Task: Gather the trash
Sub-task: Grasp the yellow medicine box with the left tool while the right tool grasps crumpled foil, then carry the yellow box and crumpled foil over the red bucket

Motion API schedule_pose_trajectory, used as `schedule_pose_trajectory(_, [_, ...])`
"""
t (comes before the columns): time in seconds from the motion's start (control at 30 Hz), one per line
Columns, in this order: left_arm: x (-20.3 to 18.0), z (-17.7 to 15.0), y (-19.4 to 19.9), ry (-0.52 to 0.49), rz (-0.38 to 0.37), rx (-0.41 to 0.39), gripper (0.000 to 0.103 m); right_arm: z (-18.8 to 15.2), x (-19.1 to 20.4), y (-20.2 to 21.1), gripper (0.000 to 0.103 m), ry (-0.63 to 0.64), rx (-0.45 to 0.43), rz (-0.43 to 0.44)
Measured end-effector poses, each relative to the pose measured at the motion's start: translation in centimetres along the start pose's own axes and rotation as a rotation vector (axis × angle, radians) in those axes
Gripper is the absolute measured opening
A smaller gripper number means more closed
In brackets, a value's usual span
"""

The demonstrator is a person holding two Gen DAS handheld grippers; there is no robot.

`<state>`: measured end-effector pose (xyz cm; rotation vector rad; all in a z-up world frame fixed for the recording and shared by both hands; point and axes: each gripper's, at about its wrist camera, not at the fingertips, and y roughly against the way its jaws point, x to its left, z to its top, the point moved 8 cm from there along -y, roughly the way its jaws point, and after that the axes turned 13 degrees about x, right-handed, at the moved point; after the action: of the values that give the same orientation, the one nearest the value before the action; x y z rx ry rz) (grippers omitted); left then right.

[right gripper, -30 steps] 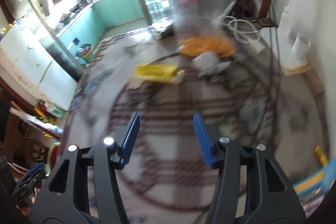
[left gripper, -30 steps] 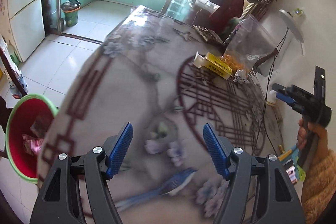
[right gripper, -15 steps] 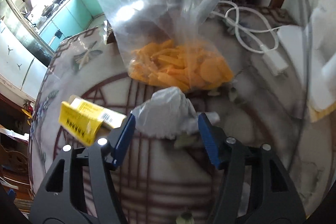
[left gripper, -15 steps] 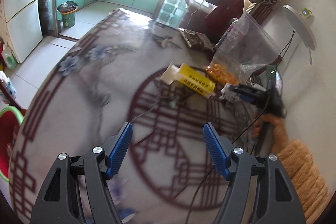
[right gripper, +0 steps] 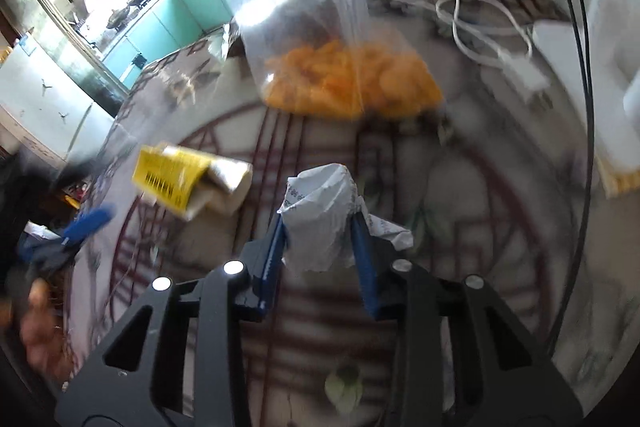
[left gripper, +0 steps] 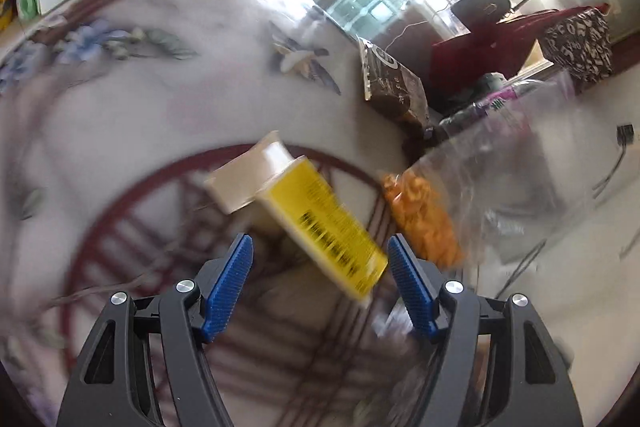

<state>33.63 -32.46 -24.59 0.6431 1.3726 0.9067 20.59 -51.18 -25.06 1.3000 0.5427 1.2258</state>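
Crumpled paper [right gripper: 320, 215] now clamped by right gripper [right gripper: 320, 227], previously open; left gripper [left gripper: 320, 259], jaws open, now closing in around yellow carton [left gripper: 320, 219].

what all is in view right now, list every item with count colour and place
yellow box: 1, yellow and cream, on the table ahead of the left gripper
crumpled paper: 1, white with print, between the right gripper's fingers
plastic bag: 1, clear with orange snacks inside, on the table beyond the paper
dark packet: 1, brown, far table edge
white cable: 1, white, looped behind the bag
table: 1, pale with dark red pattern
left gripper: 1, black with blue pads, open, around the box's near end
right gripper: 1, black with blue pads, shut on the paper
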Motion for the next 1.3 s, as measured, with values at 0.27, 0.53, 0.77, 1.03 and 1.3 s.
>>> schedule_pose_trajectory(0.27, [1.0,1.4,-5.3,0.062,0.148,0.05,0.067,-2.2,0.6,0.9,0.032,0.005,-0.01,0.037])
schedule_pose_trajectory(0.53, [0.0,0.5,-4.6,-0.048,0.092,0.094,0.04,-3.3,2.1,3.7,0.032,0.018,-0.066,0.015])
schedule_pose_trajectory(0.77, [0.6,-1.8,2.5,-0.214,0.071,0.028,0.033,-5.2,5.6,7.0,0.032,0.09,-0.127,-0.052])
schedule_pose_trajectory(1.03, [5.6,-7.8,10.5,-0.4,0.061,0.042,0.033,-10.4,12.1,9.2,0.032,0.154,-0.151,-0.099])
schedule_pose_trajectory(1.3, [11.4,-13.4,16.1,-0.56,0.098,0.043,0.033,-16.5,18.4,10.4,0.032,0.154,-0.148,-0.177])
